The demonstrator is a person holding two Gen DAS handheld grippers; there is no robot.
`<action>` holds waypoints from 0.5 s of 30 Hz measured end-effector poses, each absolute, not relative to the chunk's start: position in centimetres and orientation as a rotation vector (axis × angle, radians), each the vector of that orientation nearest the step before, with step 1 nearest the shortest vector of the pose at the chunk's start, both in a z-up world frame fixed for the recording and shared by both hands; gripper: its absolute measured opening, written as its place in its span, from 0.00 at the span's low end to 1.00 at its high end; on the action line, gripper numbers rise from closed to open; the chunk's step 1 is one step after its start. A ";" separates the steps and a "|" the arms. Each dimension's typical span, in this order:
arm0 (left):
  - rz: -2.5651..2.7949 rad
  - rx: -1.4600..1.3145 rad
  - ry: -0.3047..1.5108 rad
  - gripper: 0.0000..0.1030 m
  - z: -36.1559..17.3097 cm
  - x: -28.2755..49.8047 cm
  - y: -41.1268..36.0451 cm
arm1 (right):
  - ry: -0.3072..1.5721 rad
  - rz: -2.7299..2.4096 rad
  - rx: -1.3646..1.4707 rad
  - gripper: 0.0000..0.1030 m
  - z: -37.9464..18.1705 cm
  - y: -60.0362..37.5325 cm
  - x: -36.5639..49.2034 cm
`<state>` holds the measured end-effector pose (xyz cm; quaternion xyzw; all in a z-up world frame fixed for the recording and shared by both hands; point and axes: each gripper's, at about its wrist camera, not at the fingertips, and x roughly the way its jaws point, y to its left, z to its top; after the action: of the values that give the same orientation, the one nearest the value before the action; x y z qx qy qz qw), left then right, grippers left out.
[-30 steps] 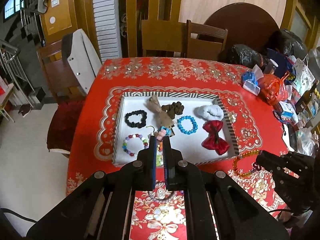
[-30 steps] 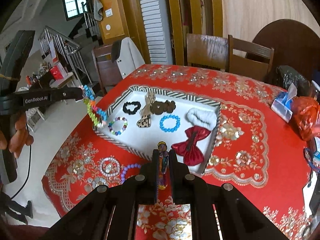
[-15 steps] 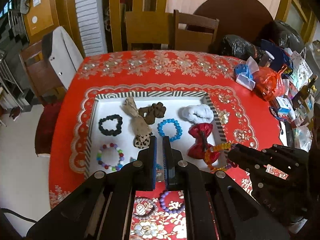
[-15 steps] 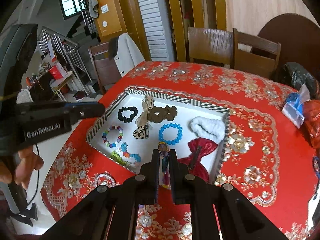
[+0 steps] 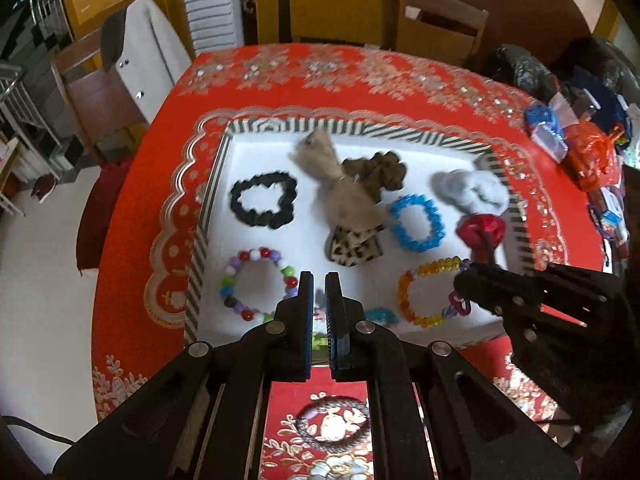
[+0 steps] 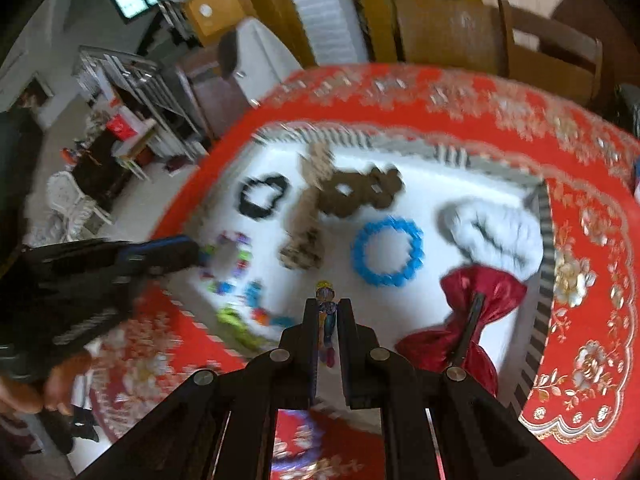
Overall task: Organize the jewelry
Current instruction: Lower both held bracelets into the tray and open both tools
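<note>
The bench (image 5: 132, 216) is covered by a red cloth with gold floral print, and on it a shallow white tray (image 5: 304, 132) with a striped black-and-white rim is set. Inside the tray, soft pieces are laid toward the far side: a white fluffy scrunchie (image 5: 472, 192), a red satin bow (image 6: 464, 320), a brown scrunchie (image 5: 376, 172) and a black one (image 5: 264, 200), all judged light and easily squashed. A blue bead bracelet (image 6: 386, 250) and a multicoloured bead bracelet (image 5: 258, 284) are laid flat nearer the front.

The right claw (image 6: 328, 304) is clamped on an orange-and-yellow bead bracelet (image 5: 428, 292), which is hung low over the front right of the tray. The left claw (image 5: 316, 280) is shut on a blue-and-green bead strand (image 6: 256, 316) that trails onto the tray floor by the front rim.

Both strands are judged light, limp between hard, glossy, rounded beads, and prone to swinging or slipping; a pinch across one or two beads, not on the cord, is judged the safest hold
</note>
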<state>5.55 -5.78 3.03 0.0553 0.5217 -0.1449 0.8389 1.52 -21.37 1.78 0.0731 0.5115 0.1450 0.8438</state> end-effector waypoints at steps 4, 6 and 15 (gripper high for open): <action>-0.289 0.134 1.108 0.04 2.1 6.0 -5.7 | 1.144 0.226 0.143 0.08 -0.8 -22.6 2.5; -0.287 0.138 1.111 0.04 1.8 6.2 -5.7 | 1.166 0.217 0.159 0.08 -1.5 -22.8 2.9; -0.252 0.144 1.121 0.32 1.3 6.9 -5.6 | 1.115 0.191 0.205 0.38 0.3 -24.0 1.2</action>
<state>6.94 -5.59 1.28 0.0681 0.5298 -0.1191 0.8370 1.24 -24.01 0.28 0.0968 0.5272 0.0901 0.8394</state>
